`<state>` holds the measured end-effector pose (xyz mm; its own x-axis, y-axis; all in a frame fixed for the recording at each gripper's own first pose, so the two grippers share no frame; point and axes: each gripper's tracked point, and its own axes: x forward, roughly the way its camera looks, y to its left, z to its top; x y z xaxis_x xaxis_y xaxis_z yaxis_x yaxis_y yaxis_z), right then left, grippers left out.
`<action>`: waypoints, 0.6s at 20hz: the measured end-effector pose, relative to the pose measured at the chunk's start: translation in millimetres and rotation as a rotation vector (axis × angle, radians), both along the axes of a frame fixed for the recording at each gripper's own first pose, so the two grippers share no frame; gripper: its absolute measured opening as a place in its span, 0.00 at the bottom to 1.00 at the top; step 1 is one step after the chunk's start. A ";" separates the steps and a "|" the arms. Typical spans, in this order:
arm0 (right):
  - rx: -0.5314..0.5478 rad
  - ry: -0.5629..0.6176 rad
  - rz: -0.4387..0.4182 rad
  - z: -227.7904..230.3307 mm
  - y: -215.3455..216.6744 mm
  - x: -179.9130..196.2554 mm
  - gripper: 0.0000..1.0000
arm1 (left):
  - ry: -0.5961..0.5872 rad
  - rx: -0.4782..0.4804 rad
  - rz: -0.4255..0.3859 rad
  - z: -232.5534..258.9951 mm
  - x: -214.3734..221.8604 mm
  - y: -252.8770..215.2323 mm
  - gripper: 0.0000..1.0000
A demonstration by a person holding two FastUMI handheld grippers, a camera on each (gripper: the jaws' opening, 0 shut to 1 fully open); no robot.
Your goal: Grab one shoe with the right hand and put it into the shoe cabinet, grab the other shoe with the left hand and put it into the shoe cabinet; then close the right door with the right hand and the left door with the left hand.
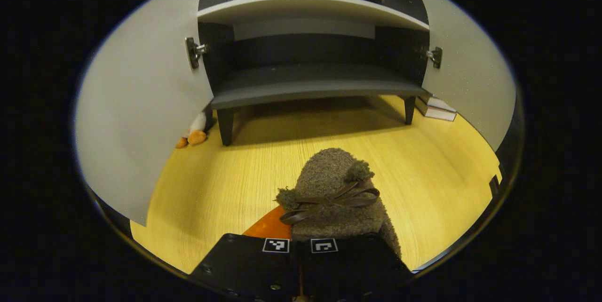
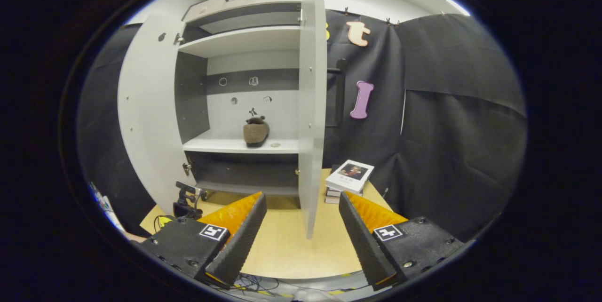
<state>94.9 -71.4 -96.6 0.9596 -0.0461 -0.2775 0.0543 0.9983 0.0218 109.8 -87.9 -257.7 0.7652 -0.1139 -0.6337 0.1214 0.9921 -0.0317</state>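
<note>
Left gripper (image 1: 301, 245) was clamped on a fuzzy bow slipper (image 1: 336, 198), held low over the worktop (image 1: 225, 175) facing the open shoe cabinet (image 1: 310, 88), presumably for shelving. Right gripper (image 2: 301, 231) was spread wide, holding nothing; second slipper (image 2: 256, 131) was already placed on the shelf (image 2: 225, 144).

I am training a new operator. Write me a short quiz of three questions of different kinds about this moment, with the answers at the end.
1. True or false: both doors of the shoe cabinet are already closed.
2. Multiple choice: what does the left gripper hold? A) a book B) a brown fuzzy shoe with a bow C) nothing
3. Short answer: where is the other shoe, and how stands the right gripper?

Key
1. False: the left door and the right door both stand open.
2. B: the held shoe sits between its fingers, above the wooden floor.
3. On the white shelf inside the cabinet; the right gripper is open and holds nothing.
</note>
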 end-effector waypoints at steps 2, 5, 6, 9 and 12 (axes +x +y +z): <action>0.001 -0.009 0.012 2.1 2.6 -2.0 0.98 | -0.058 -0.006 0.014 40.6 10.2 -1.4 0.02; 0.003 -0.029 0.034 8.7 6.9 -1.5 0.98 | -0.125 -0.017 0.012 102.5 23.0 -7.8 0.02; 0.002 -0.037 0.039 11.0 8.2 -0.8 0.99 | -0.150 -0.012 0.008 122.9 28.2 -9.9 0.02; 0.008 -0.065 0.051 17.8 10.2 1.8 1.00 | -0.229 -0.004 0.006 183.5 50.4 -11.1 0.02; 0.009 -0.084 0.053 20.2 6.8 4.5 0.98 | -0.300 -0.009 0.026 240.3 82.5 -5.4 0.02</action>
